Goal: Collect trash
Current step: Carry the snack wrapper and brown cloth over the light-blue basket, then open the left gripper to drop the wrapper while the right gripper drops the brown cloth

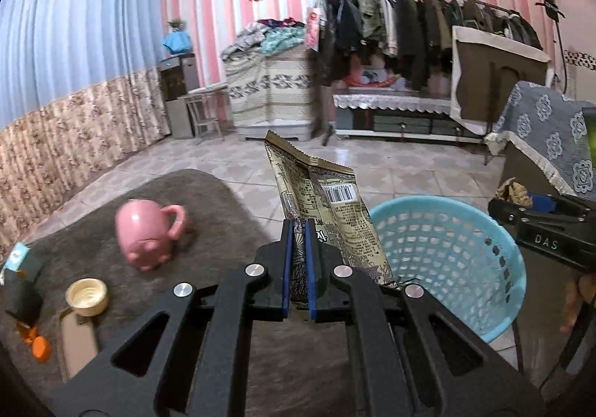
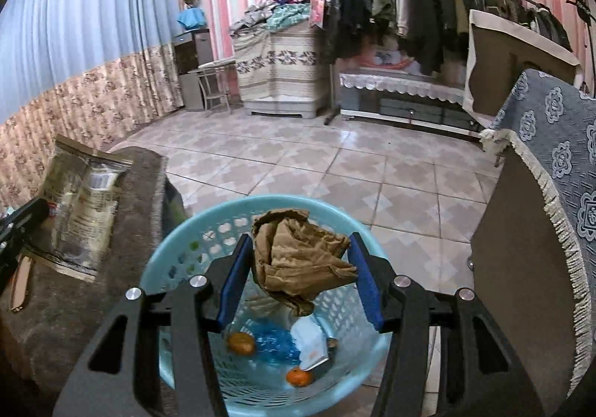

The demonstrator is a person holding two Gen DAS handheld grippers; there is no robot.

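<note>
The blue basket (image 2: 178,260) stands on the tiled floor hard against the brown-carpeted desk (image 1: 223,201), and the right tool (image 2: 298,268) hangs directly over its mouth, its blue pads spread wide beside a crumpled brown paper (image 2: 298,260) that looks about to fall among the trash below. The left tool (image 1: 297,260), clamped on an upright snack wrapper (image 1: 320,201), sits over the desk edge with the basket just to its right. A pink mug (image 1: 143,231) lies on the desk.
</note>
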